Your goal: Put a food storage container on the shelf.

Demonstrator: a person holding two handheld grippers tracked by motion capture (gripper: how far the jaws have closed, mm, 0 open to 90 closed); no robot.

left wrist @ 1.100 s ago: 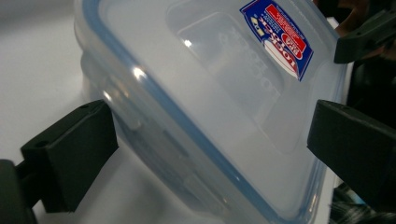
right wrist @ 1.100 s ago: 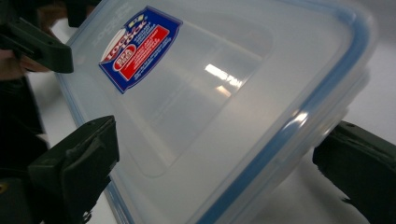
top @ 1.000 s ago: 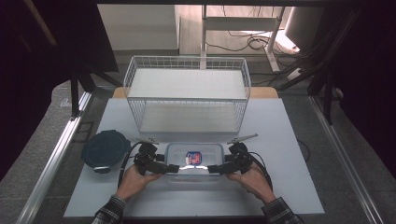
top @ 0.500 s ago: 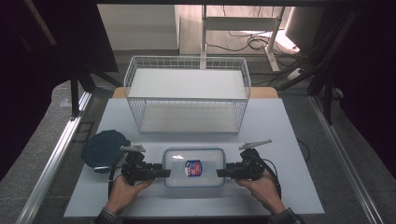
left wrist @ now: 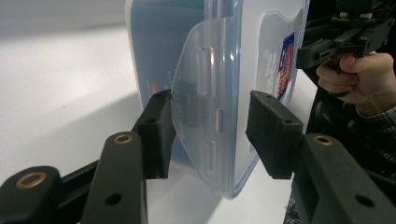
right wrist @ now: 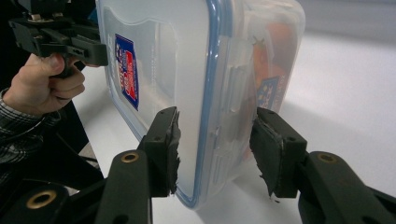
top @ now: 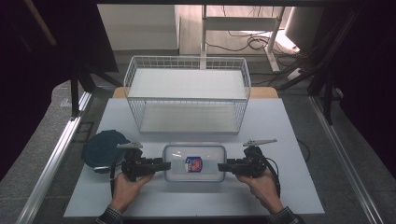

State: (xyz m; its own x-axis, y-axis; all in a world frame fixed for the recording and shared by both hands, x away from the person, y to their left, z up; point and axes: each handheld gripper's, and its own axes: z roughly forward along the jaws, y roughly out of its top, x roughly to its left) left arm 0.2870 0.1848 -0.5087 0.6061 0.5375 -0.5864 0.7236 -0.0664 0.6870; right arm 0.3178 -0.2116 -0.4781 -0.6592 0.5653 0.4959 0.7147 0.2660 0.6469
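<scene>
A clear plastic box (top: 194, 161) with a blue-sealed lid and a red-and-blue label lies at lower centre of the high view; something orange shows inside. The white wire basket (top: 187, 95) above it holds nothing. The left gripper (left wrist: 210, 130) and right gripper (right wrist: 215, 140) have just been closing on the box's end latches, one pad of each touching, not clamped.

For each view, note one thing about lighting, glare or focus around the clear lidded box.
High view: dark edges, bright table, box soft but readable. Left gripper view: the side flap sharp, left claw near parts blurred. Right gripper view: lid evenly lit, right claw in focus.
</scene>
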